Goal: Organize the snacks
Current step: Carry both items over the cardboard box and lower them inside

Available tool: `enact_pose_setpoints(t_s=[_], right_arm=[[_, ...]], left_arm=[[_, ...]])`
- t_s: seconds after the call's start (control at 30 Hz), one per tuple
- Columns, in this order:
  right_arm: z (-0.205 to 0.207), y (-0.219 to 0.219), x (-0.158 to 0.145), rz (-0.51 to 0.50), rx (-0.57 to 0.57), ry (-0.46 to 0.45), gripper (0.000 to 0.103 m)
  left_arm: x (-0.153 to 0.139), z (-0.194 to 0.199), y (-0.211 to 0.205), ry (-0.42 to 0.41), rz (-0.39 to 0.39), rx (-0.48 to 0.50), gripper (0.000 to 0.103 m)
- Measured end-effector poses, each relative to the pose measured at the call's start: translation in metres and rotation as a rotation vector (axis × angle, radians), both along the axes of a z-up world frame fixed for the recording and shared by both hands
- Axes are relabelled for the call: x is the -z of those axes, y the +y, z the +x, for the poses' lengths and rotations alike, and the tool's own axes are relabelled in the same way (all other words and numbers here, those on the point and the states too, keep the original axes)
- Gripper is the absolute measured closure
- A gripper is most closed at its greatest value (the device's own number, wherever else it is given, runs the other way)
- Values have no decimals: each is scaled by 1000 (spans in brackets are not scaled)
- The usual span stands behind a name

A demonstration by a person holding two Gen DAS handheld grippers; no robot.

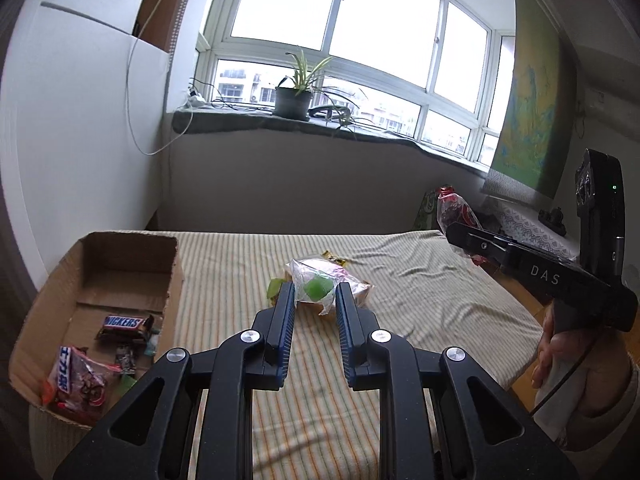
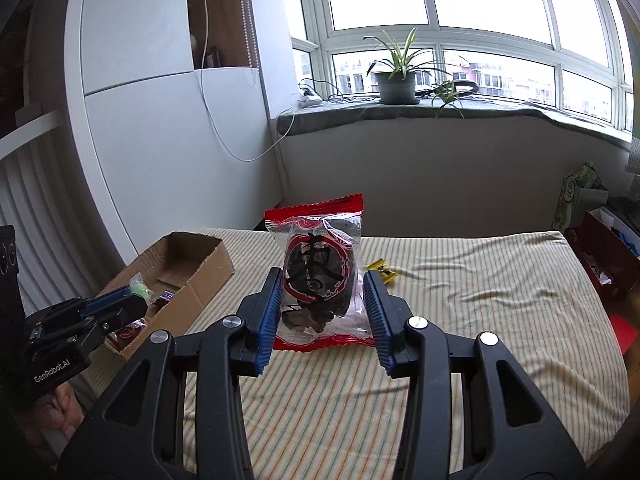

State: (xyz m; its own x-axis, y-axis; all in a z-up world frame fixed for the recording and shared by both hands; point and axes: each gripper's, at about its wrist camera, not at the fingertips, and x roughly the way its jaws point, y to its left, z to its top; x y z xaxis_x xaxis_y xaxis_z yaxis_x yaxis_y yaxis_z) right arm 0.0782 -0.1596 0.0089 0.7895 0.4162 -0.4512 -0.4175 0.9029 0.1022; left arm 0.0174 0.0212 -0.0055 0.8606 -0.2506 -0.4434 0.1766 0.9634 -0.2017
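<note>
My left gripper (image 1: 315, 294) has its ribbed blue fingers (image 1: 286, 312) pinching a crinkly clear packet with a green candy (image 1: 317, 287) inside, held above the striped, rumpled cloth (image 1: 248, 256) covering the tabletop. Beneath it lies another glossy wrapped snack, partly hidden. To the left sits the open cardboard box (image 1: 120, 264), corrugated and brown, with a Snickers bar (image 1: 125, 323) and a shiny red-and-clear packet (image 1: 78, 380) lying flat on its floor.

My right gripper (image 2: 322, 292) clamps a plump clear pouch with red crimped edges (image 2: 318, 268) and dark, lumpy contents; the serrated fingers (image 2: 269, 312) press its sides and it stands upright off the cloth. A small yellow wrapper (image 2: 382, 270) lies on the cloth just behind it, and a potted plant (image 2: 396, 80) stands on the windowsill.
</note>
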Motion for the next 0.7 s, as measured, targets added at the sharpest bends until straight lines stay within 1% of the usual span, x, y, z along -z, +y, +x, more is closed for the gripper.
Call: enact_pose_setpoints(t_s=[0.13, 0.27, 0.4, 0.53, 0.7], right_arm=[[0, 60, 8, -39, -106, 20, 61], [-3, 124, 18, -68, -226, 37, 61], [-8, 178, 29, -88, -332, 58, 61], [-9, 211, 34, -99, -395, 66, 61], [-4, 224, 39, -109, -418, 72, 61]], left_arm=[[5, -10, 37, -7, -7, -78, 84], [11, -24, 84, -4, -21, -182, 84], [19, -36, 126, 11, -16, -284, 84], [25, -43, 151, 22, -26, -343, 84], [29, -36, 156, 33, -31, -343, 84]])
